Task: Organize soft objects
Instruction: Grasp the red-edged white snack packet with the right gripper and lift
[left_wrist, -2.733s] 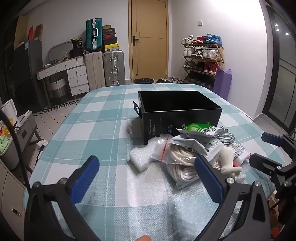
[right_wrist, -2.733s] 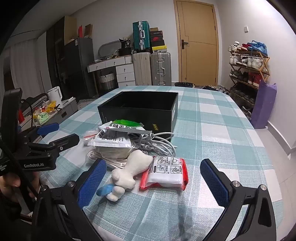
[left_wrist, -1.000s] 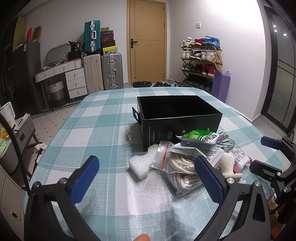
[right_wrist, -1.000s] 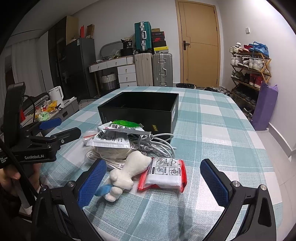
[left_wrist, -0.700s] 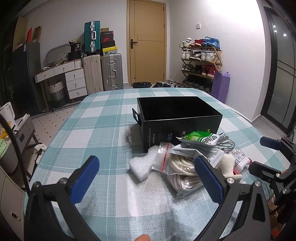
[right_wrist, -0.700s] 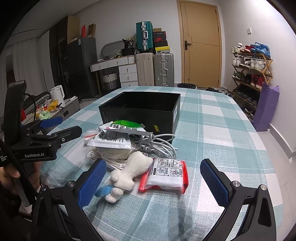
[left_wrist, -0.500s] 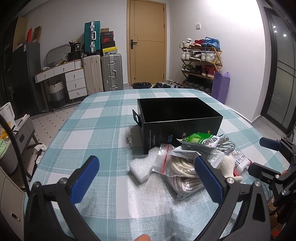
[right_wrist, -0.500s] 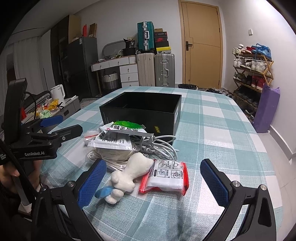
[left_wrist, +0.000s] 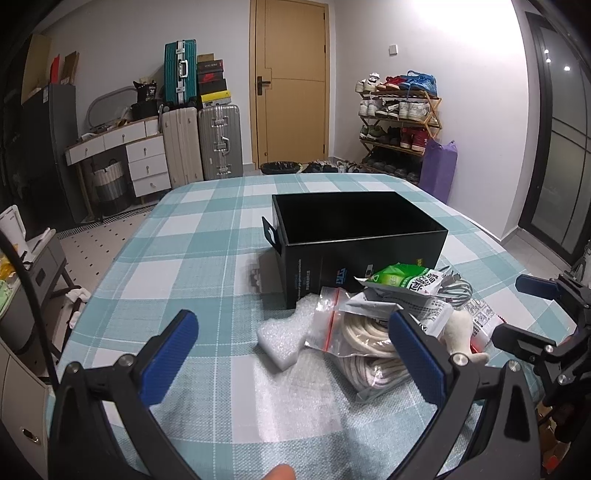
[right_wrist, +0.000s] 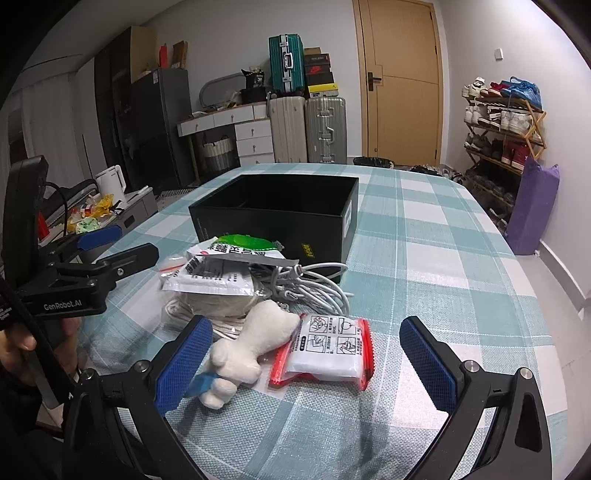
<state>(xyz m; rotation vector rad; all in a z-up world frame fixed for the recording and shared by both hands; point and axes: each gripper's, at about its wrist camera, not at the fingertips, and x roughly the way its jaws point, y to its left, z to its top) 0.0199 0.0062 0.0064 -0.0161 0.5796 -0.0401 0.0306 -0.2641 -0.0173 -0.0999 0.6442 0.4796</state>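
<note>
An open black box (left_wrist: 354, 236) (right_wrist: 280, 218) stands on the checked tablecloth. In front of it lies a pile: a white foam piece (left_wrist: 284, 336), a bagged white rope (left_wrist: 365, 347), a green-white packet (left_wrist: 402, 282) (right_wrist: 240, 251), a white cable (right_wrist: 314, 288), a white bone-shaped plush (right_wrist: 247, 350) and a red-edged white packet (right_wrist: 328, 350). My left gripper (left_wrist: 295, 354) is open and empty, just short of the foam. My right gripper (right_wrist: 306, 362) is open and empty, its jaws either side of the plush and red-edged packet.
The table's near edge (right_wrist: 517, 461) is close to both grippers. Each gripper shows in the other's view (left_wrist: 539, 321) (right_wrist: 103, 254). Suitcases (left_wrist: 203, 144), a drawer unit, a door and a shoe rack (left_wrist: 399, 122) stand behind the table.
Both grippers have crept slightly toward the pile; both stay open and empty. The objects have not moved.
</note>
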